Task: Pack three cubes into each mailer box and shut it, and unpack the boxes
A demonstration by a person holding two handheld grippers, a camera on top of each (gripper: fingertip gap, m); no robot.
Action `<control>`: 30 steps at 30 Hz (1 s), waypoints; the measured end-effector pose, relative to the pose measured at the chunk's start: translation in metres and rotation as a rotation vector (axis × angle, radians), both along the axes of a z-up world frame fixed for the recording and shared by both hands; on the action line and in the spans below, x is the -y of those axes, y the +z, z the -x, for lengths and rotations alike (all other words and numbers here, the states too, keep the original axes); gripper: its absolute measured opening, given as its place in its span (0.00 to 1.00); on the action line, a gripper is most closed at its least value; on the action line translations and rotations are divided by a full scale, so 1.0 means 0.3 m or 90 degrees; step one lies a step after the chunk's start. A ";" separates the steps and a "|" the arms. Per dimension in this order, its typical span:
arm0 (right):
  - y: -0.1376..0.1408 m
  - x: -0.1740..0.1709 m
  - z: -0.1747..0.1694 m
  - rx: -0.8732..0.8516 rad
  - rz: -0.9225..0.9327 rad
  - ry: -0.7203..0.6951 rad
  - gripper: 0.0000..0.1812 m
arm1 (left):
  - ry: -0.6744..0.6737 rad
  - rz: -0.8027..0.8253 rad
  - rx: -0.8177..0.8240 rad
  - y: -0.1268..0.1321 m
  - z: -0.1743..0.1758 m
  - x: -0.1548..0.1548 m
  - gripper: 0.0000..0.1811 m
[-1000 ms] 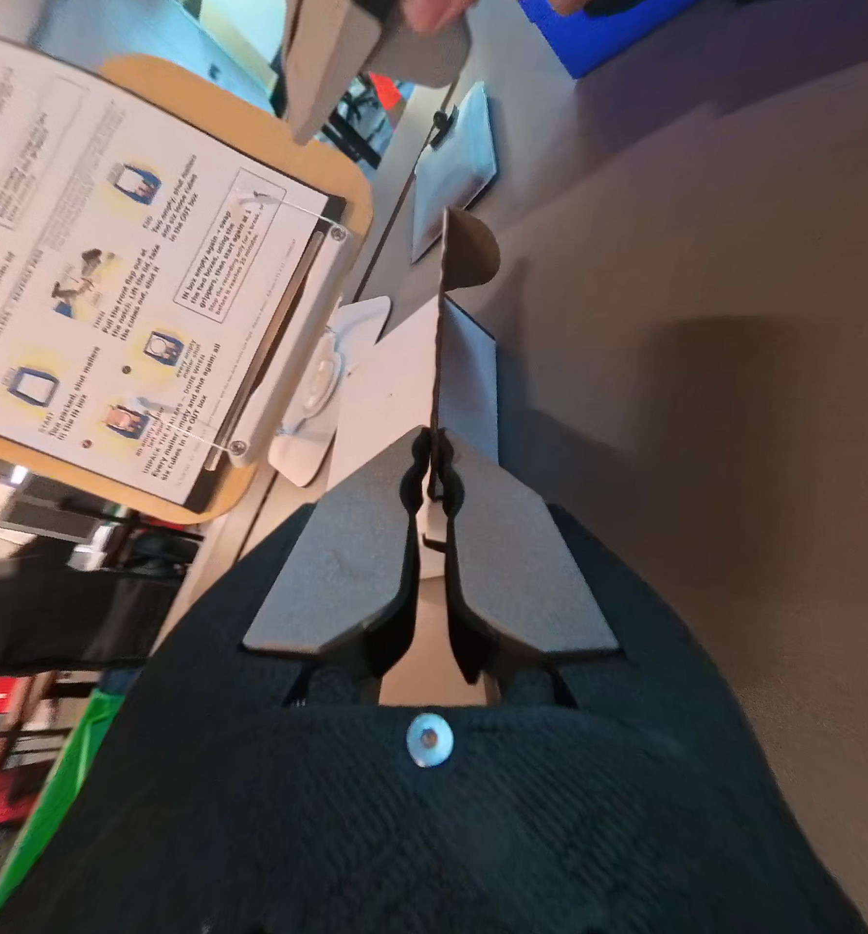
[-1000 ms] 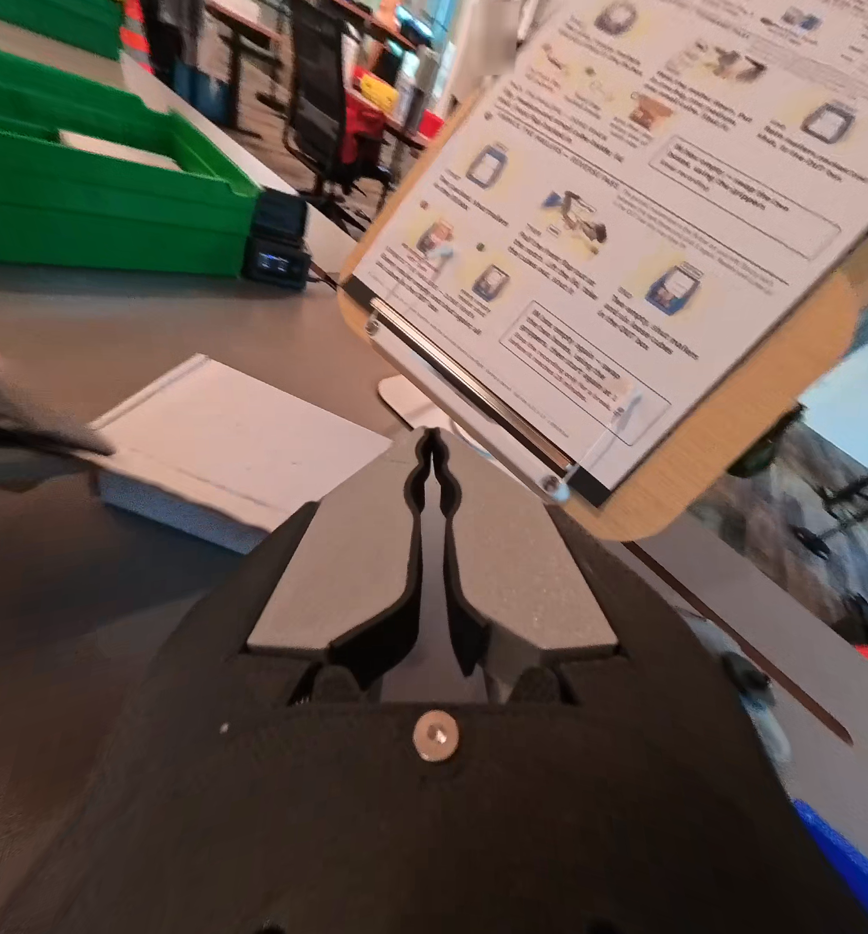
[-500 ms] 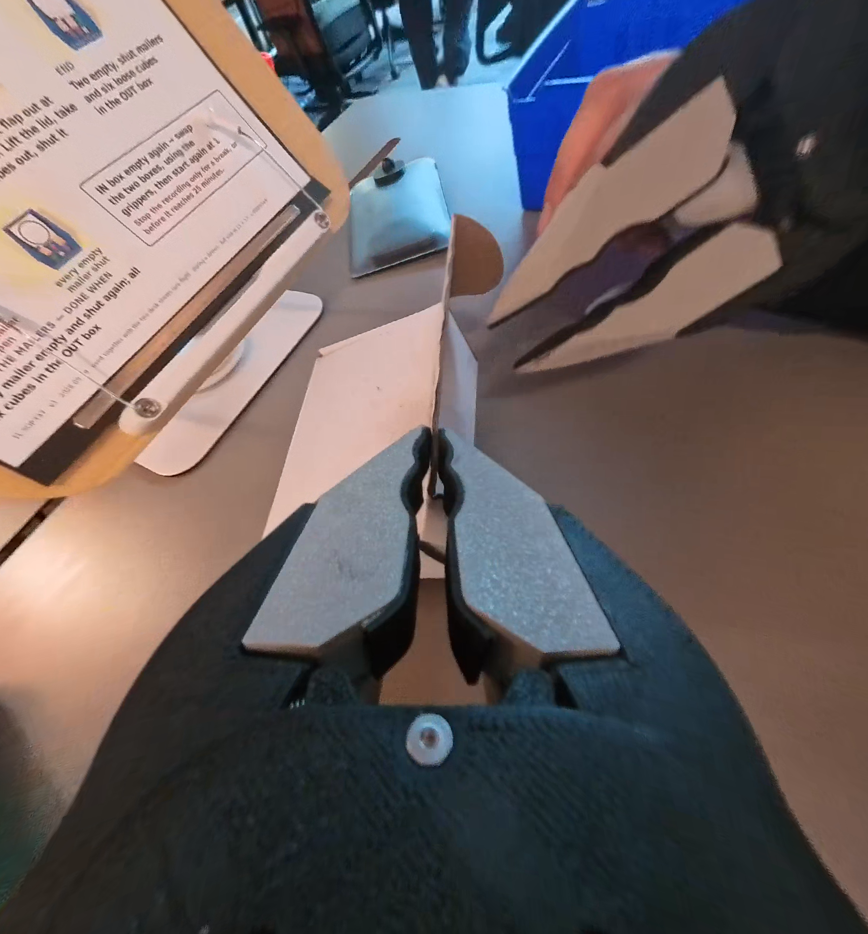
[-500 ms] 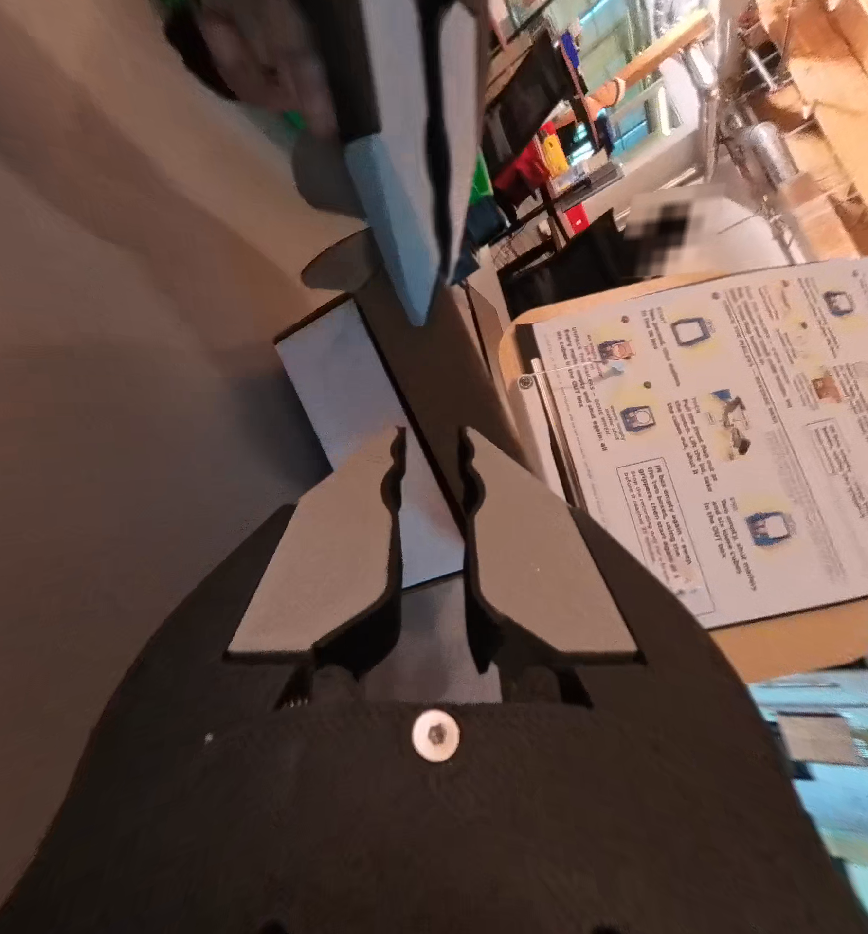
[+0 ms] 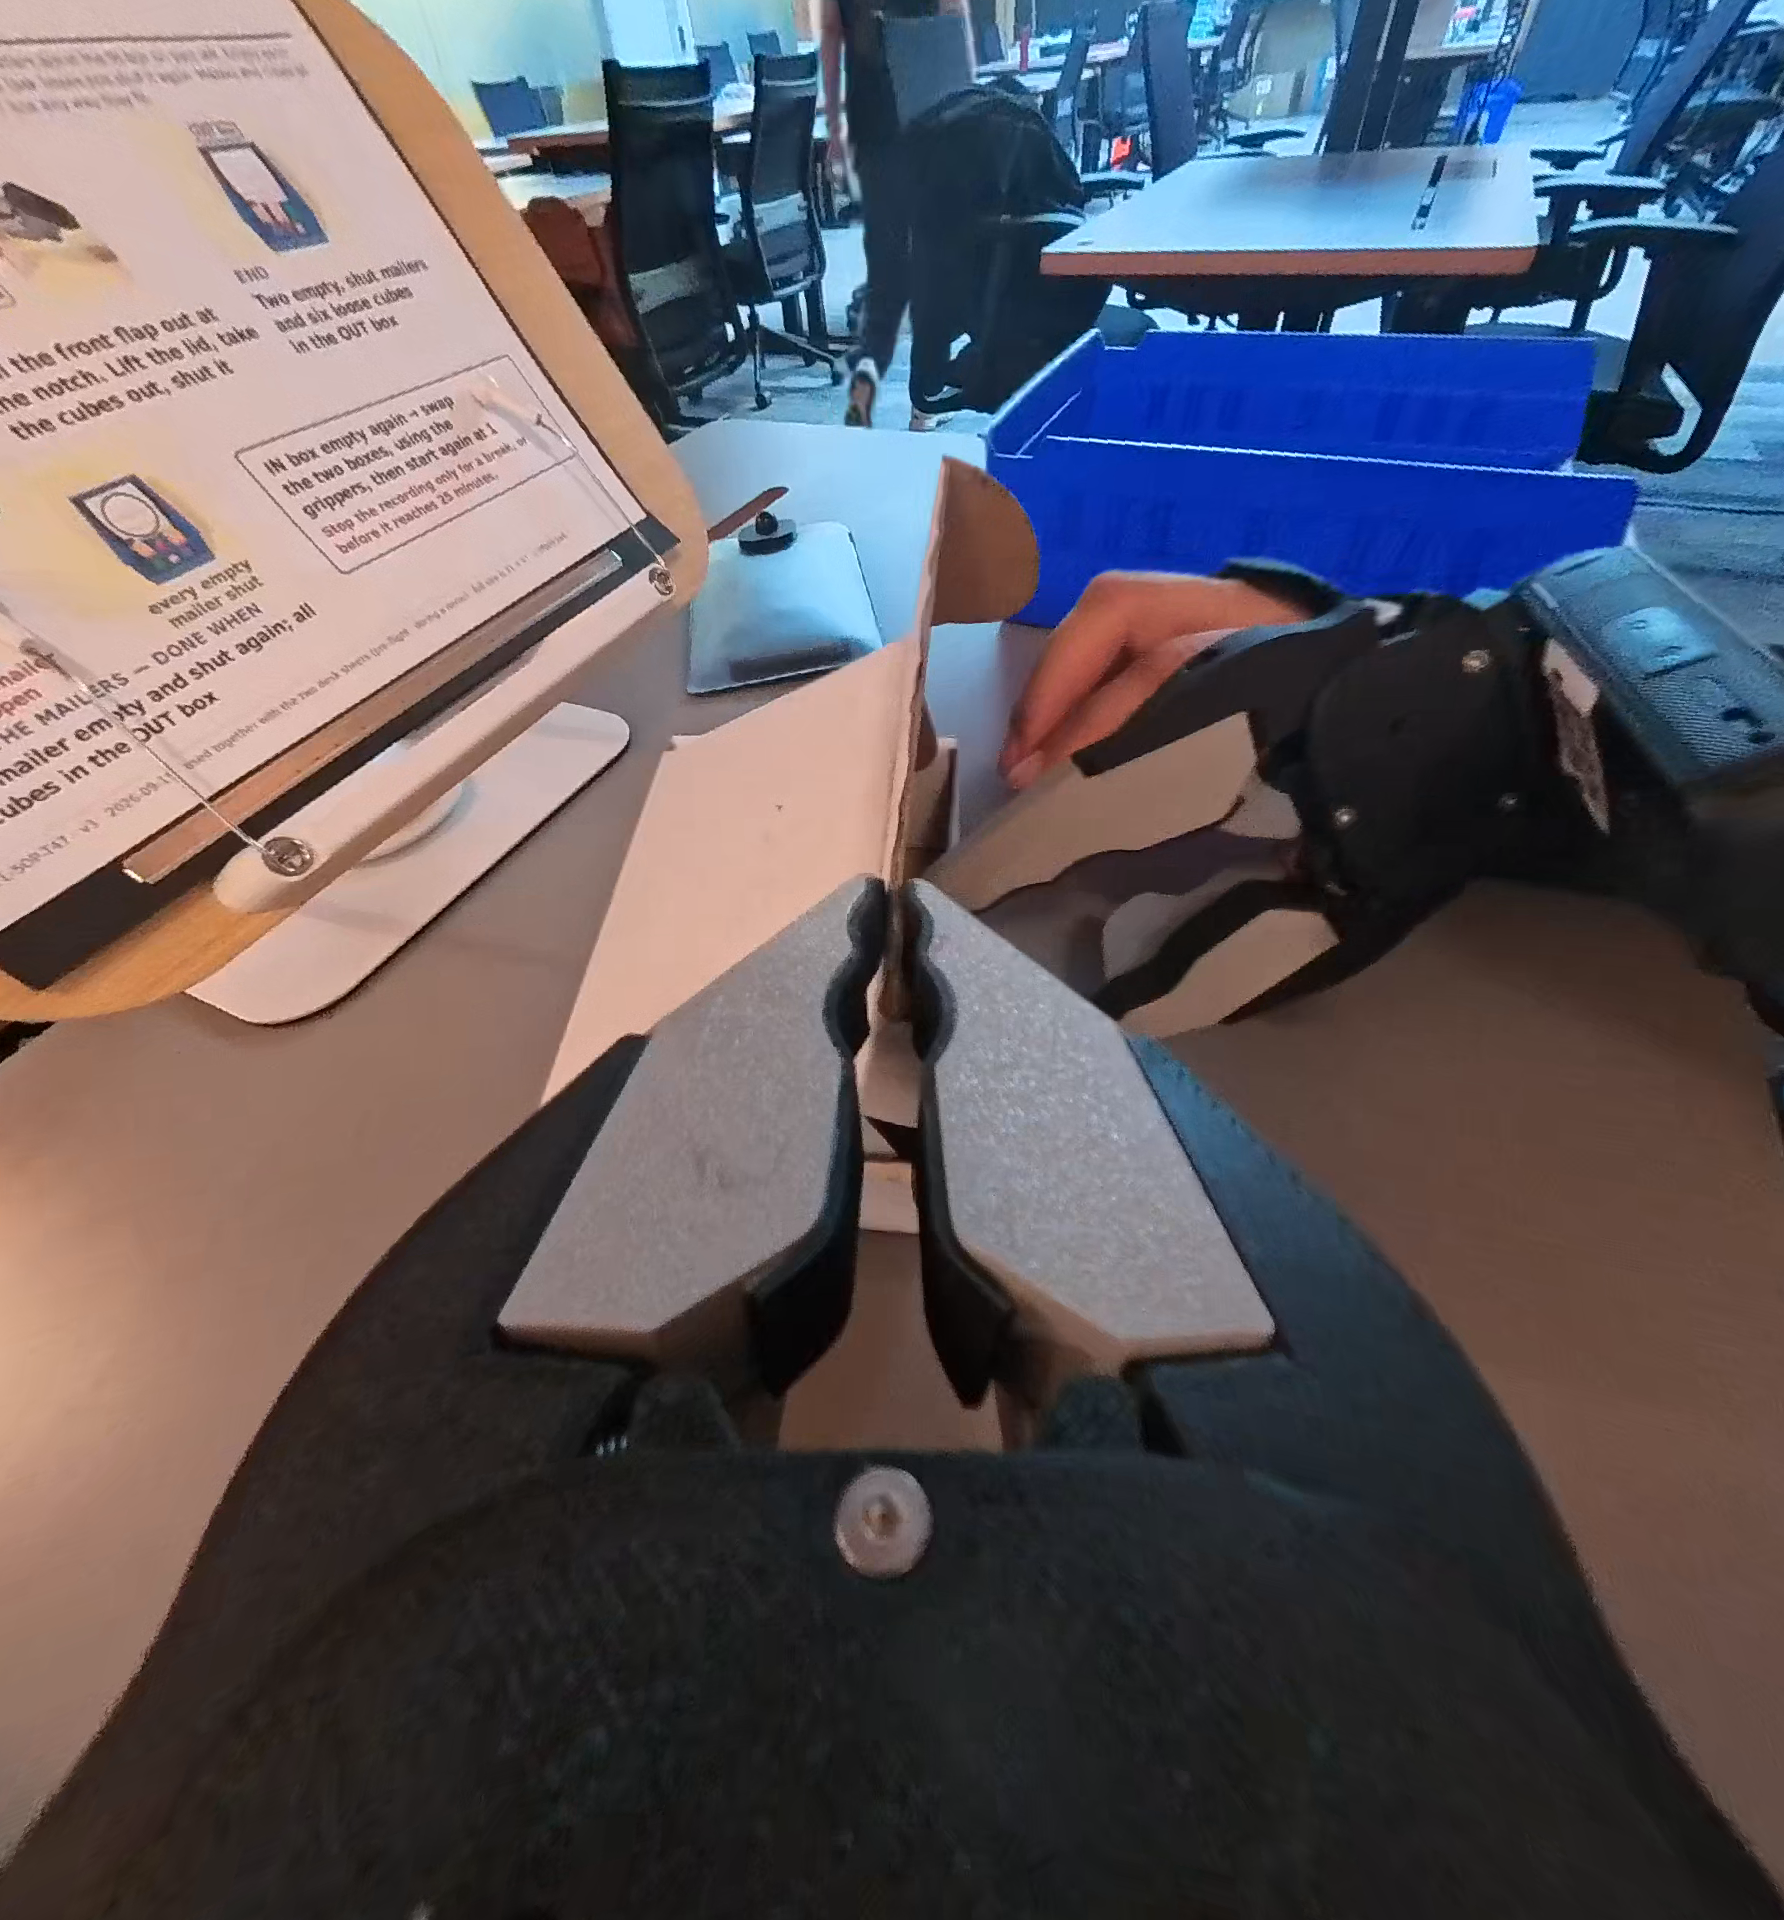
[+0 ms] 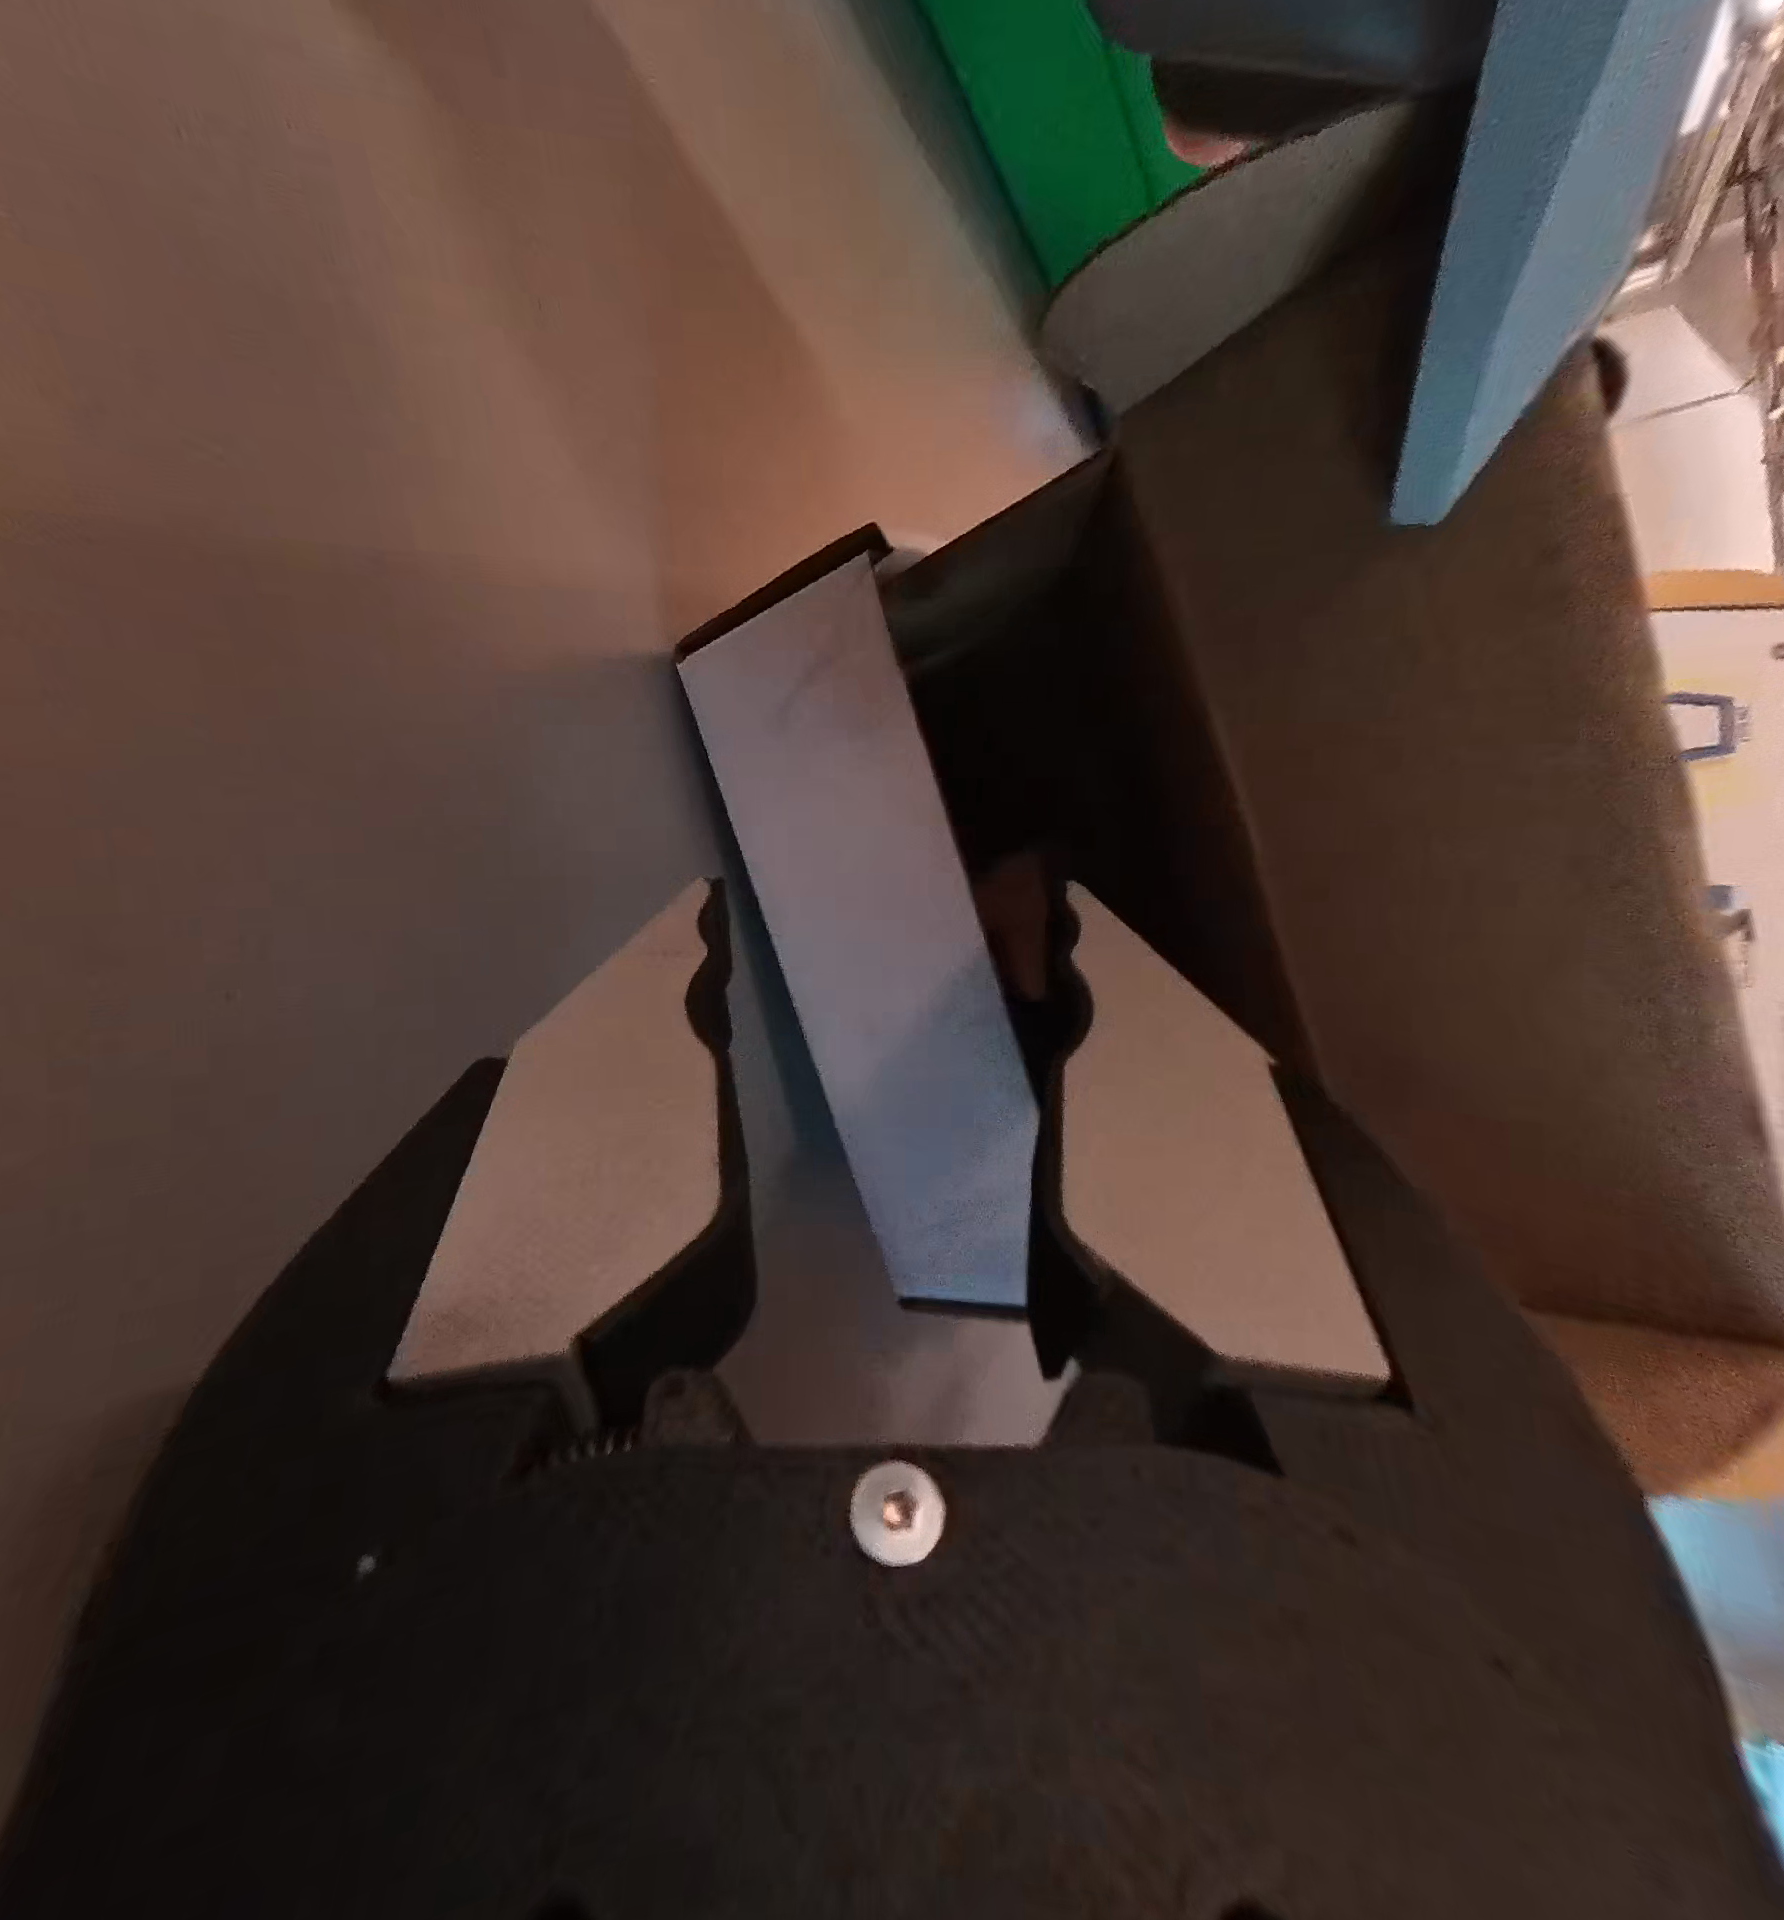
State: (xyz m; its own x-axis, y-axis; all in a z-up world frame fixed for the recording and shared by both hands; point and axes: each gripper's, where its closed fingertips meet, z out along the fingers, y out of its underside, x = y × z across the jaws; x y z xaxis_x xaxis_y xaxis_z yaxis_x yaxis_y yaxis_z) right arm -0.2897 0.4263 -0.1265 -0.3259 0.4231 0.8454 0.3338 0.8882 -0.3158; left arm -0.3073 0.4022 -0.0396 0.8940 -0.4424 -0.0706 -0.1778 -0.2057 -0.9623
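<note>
The white mailer box point(image 5: 753, 831) lies on the grey table. Its lid is lifted, and the brown front flap point(image 5: 971, 540) stands edge-on. My left gripper point(image 5: 893, 920) is shut on the flap's edge. My right gripper point(image 5: 1064, 925) comes in from the right, held by a hand point(image 5: 1106, 665). In the right wrist view my right gripper point(image 6: 886, 904) is open, with its jaws on either side of the box's white side wall point(image 6: 867, 987) and not closed on it. The lid's brown inside point(image 6: 1387, 831) is to the right. The box's inside is dark, and no cubes show.
An instruction sheet on a wooden stand point(image 5: 244, 468) is at the left. A metal plate point(image 5: 779, 613) and a blue bin point(image 5: 1303, 520) are behind the box. A green bin point(image 6: 1054, 135) is beyond the box in the right wrist view. Chairs, desks and a walking person are farther off.
My right gripper has opened and moved in from the instruction stand to straddle the box's side wall. My left gripper stays shut on the flap while its view has swung level.
</note>
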 end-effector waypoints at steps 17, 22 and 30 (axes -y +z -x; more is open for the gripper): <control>-0.068 0.215 -0.090 0.172 0.204 0.121 0.10 | 0.224 -0.262 -0.197 0.185 0.153 0.016 0.04; -0.065 0.250 -0.138 0.214 0.244 0.148 0.08 | 0.317 -0.153 -0.155 0.083 0.318 -0.023 0.06; -0.065 0.262 -0.154 0.229 0.260 0.155 0.10 | 0.346 0.054 -0.008 -0.172 0.459 -0.074 0.08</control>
State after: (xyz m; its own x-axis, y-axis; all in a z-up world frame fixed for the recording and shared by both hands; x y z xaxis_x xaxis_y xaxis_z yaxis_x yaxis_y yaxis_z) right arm -0.2433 0.3478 -0.1459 -0.6905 0.5678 0.4481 0.2852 0.7830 -0.5528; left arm -0.4449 0.4245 -0.0911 0.9946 0.0789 -0.0674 -0.0359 -0.3478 -0.9369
